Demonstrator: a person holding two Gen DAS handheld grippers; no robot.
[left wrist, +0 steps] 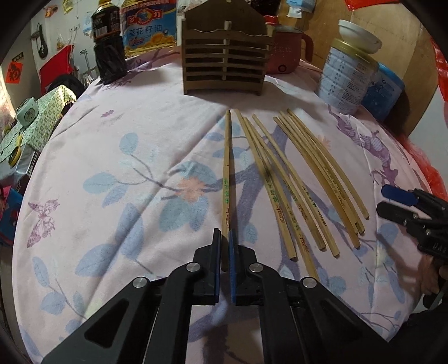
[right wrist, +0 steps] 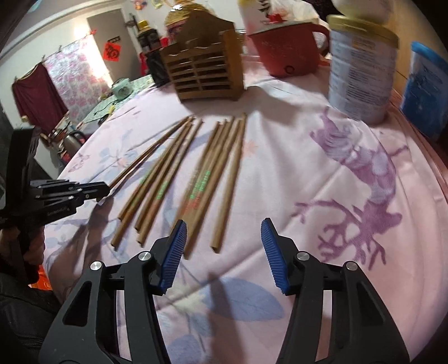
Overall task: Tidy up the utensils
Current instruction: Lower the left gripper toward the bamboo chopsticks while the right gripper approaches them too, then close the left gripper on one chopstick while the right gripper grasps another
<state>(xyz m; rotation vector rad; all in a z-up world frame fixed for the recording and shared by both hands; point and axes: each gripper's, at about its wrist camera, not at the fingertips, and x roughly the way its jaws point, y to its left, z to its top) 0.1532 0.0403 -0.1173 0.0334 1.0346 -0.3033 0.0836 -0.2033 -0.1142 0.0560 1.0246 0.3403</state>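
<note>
Several bamboo chopsticks (left wrist: 296,179) lie side by side on the floral tablecloth, thick ends toward me. My left gripper (left wrist: 224,238) is shut on the thick end of the leftmost chopstick pair (left wrist: 227,168), which points at the wooden slatted holder (left wrist: 225,58) at the back. My right gripper (right wrist: 224,232) is open and empty, just above the near ends of the right-hand chopsticks (right wrist: 224,173). The holder also shows in the right wrist view (right wrist: 205,72). The left gripper shows there too (right wrist: 103,191), and the right gripper in the left view (left wrist: 392,201).
A dark sauce bottle (left wrist: 107,42) and an oil jug (left wrist: 149,25) stand back left. A red electric pot (left wrist: 288,50), a tin with a bowl on top (left wrist: 347,75) and a blue tub (left wrist: 387,89) stand back right. The round table edge (left wrist: 42,156) curves left.
</note>
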